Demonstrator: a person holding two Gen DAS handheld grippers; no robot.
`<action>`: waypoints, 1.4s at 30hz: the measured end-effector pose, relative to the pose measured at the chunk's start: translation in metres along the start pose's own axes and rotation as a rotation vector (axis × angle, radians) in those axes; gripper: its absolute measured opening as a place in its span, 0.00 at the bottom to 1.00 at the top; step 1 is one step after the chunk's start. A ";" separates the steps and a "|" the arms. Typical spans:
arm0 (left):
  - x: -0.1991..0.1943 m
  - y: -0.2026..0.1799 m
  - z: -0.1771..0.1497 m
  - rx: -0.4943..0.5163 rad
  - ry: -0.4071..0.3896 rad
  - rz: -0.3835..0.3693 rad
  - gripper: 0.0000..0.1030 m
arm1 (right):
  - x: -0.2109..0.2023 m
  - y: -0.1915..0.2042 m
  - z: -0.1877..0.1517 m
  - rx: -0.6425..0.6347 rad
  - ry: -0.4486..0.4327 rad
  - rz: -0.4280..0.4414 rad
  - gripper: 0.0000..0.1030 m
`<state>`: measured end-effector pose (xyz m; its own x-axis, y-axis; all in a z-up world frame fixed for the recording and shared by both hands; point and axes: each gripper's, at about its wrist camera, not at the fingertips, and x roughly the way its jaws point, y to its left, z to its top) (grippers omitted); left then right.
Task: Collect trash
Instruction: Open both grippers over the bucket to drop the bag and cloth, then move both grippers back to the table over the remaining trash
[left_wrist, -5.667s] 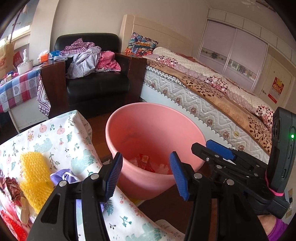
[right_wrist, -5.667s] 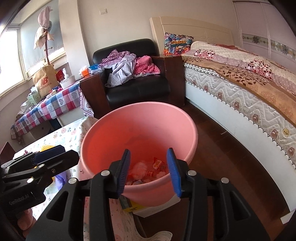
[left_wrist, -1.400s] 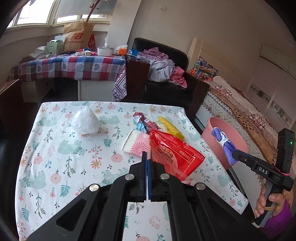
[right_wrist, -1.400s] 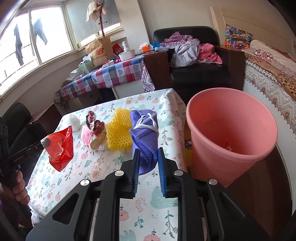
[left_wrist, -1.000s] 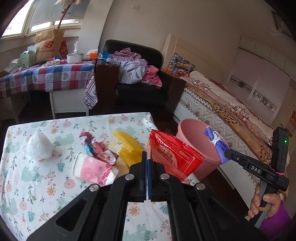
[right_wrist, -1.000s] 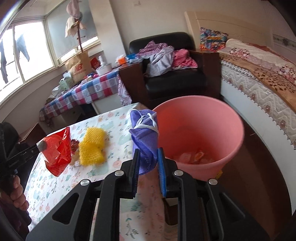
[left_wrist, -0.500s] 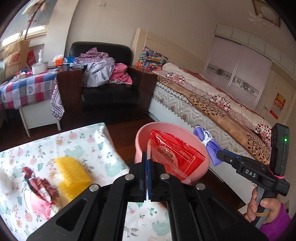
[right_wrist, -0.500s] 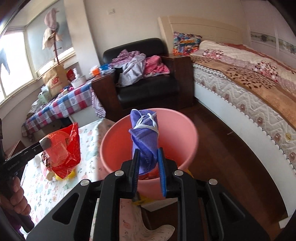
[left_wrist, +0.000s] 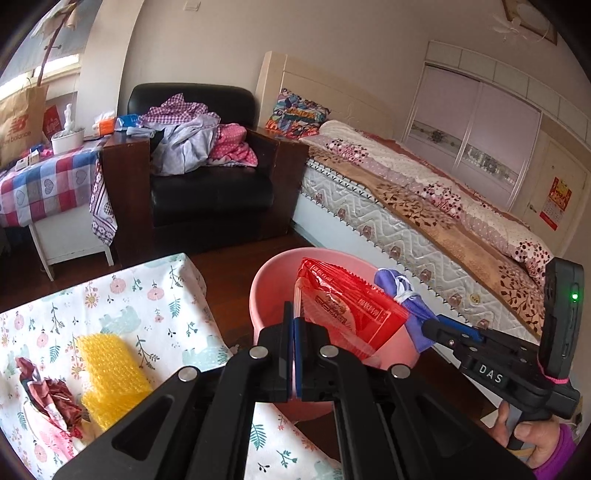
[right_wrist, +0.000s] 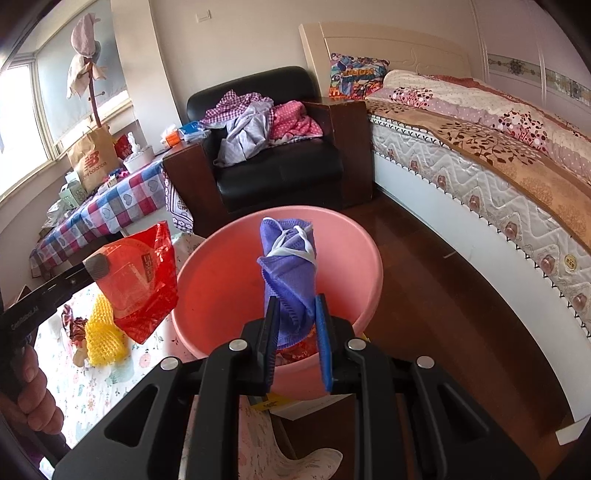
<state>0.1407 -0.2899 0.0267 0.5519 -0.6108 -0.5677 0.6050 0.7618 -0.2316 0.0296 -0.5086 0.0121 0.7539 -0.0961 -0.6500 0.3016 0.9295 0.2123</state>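
Note:
My left gripper is shut on a red snack wrapper and holds it over the near rim of the pink bucket. My right gripper is shut on a purple face mask above the bucket's opening. In the right wrist view the red wrapper hangs at the bucket's left edge. In the left wrist view the mask sits just right of the wrapper. Some trash lies in the bucket bottom.
The floral-cloth table on the left holds a yellow bubble-wrap piece and crumpled red-brown wrappers. A black armchair with clothes stands behind. A bed runs along the right. Dark wood floor surrounds the bucket.
Both grippers have swung from the table toward the bucket, carrying the wrapper and the mask. Both items now hang over the bucket. Both grips are unchanged.

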 end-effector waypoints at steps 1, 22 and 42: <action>0.003 0.001 -0.001 0.000 0.005 0.001 0.00 | 0.002 0.000 0.000 -0.001 0.005 -0.003 0.19; 0.043 -0.012 -0.012 0.017 0.079 0.040 0.10 | 0.030 0.003 -0.003 0.007 0.059 -0.016 0.28; -0.035 0.008 -0.028 -0.009 -0.030 0.067 0.43 | 0.000 0.050 -0.014 -0.072 0.008 0.074 0.37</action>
<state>0.1099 -0.2566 0.0233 0.6082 -0.5641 -0.5584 0.5606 0.8033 -0.2009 0.0360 -0.4574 0.0126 0.7676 -0.0233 -0.6405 0.2020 0.9572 0.2073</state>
